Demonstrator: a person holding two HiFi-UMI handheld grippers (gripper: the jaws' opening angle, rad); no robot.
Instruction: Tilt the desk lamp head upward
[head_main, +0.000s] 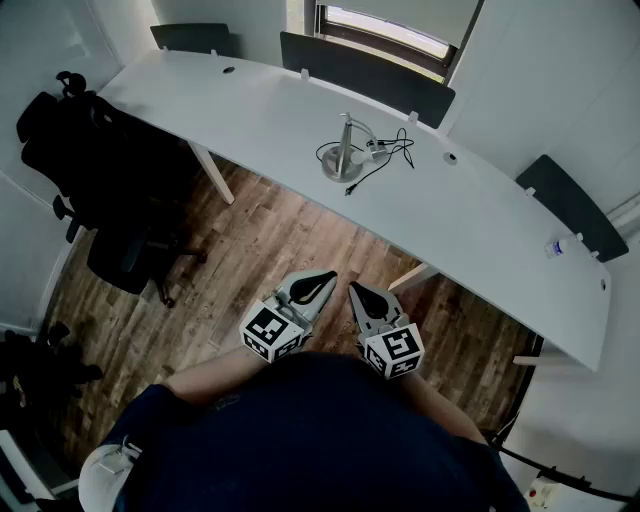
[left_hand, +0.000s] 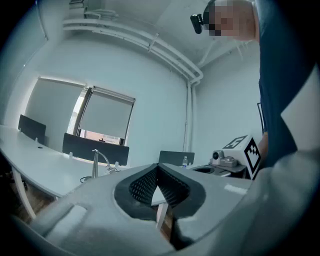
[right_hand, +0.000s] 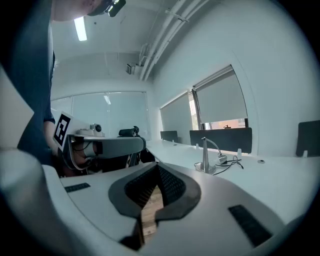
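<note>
Left gripper (head_main: 322, 277) and right gripper (head_main: 356, 291) closed tight, nothing held, side by side close to body over floor (head_main: 250, 250). Desk lamp (head_main: 345, 152) dead ahead, well apart, standing on desk (head_main: 480, 220) amid its cable (head_main: 388, 165). Post upright, lamp head (head_main: 377, 148) drooping toward right side. Roughly equal reach for the 2; right gripper likely nearer the head.

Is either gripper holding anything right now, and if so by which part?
Nothing is held. The left gripper and right gripper are both shut and empty, well short of the desk lamp.
</note>
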